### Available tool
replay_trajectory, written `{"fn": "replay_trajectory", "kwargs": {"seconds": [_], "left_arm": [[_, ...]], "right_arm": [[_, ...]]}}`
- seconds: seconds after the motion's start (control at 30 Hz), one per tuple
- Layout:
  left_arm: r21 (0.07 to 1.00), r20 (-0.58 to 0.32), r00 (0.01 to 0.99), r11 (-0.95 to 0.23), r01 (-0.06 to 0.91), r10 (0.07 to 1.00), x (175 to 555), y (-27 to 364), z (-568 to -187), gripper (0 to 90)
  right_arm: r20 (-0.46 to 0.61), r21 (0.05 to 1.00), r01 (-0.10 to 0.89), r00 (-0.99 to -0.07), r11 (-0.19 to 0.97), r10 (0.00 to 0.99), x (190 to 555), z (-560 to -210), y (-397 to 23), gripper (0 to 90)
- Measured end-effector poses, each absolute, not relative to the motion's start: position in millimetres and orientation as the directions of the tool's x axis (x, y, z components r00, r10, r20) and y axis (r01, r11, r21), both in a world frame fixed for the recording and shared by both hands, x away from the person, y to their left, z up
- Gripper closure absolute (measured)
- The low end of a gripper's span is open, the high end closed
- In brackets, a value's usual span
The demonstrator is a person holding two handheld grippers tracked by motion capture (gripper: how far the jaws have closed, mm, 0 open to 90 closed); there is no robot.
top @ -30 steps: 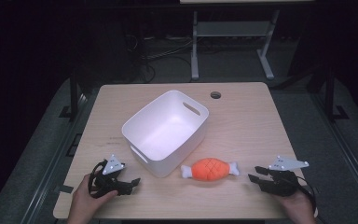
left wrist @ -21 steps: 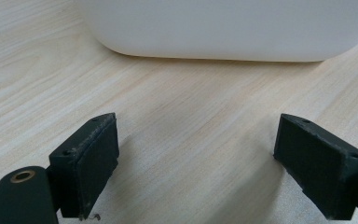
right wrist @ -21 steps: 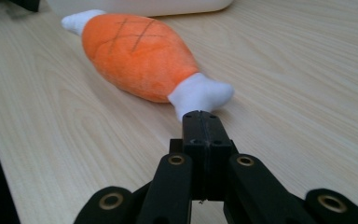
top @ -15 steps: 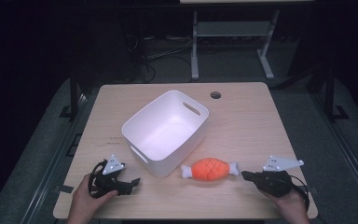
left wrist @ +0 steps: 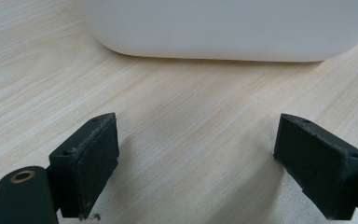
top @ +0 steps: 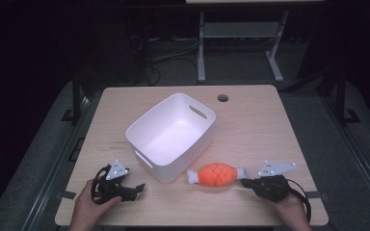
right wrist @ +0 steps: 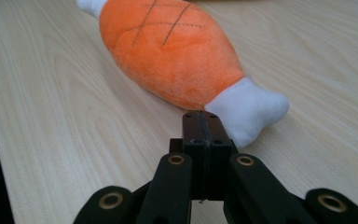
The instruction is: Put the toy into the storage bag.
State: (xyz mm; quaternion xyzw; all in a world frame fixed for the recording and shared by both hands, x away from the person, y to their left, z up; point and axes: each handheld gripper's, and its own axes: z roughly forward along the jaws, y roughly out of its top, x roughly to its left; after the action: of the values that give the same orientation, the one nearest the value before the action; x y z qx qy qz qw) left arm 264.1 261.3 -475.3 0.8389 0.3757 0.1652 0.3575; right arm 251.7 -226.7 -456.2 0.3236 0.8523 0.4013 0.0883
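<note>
Since the earlier frames, the right hand-held gripper (top: 244,182) has slid across the tabletop (top: 270,125) toward the plush toy (top: 217,174), and its jaws have just been closing; now they are pressed flat together, with nothing between them, and their tip is right at the toy's white end (right wrist: 247,114). I cannot tell if it touches. The left hand-held gripper (top: 137,188) has kept its place near the front left corner, and its jaws stand wide apart over bare wood, pointing at the white bin (top: 139,130).

The tabletop is pale wood with fine straight grain and one round cable hole (top: 222,98) near the far edge. The bin is one piece of smooth white plastic, rectangular with rounded corners and a slot handle in its far wall. It stands at an angle in the middle of the tabletop.

There is one toy, one bin and two grippers. The toy is a soft, fuzzy orange oval shaped like a piece of meat on a bone, with crossed lines stitched on top and a white knob at each end. It lies on the tabletop just beside the bin's near right corner, between the bin and the right gripper.
</note>
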Motion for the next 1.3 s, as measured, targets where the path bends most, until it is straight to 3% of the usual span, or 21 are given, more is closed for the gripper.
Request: {"fn": "replay_trajectory", "kwargs": {"seconds": [0.47,1.3], "left_arm": [[0.724,0.009,0.663,-0.462,0.512,0.748,264,261,-475,12.9],[0.724,0.008,0.663,-0.462,0.512,0.748,264,261,-475,12.9]], "right_arm": [[0.07,0.708,0.486,-0.771,0.513,0.633,266,-465,-225,89.6],[0.073,0.713,0.503,-0.746,0.488,0.662,303,-463,-219,89.7]]}}
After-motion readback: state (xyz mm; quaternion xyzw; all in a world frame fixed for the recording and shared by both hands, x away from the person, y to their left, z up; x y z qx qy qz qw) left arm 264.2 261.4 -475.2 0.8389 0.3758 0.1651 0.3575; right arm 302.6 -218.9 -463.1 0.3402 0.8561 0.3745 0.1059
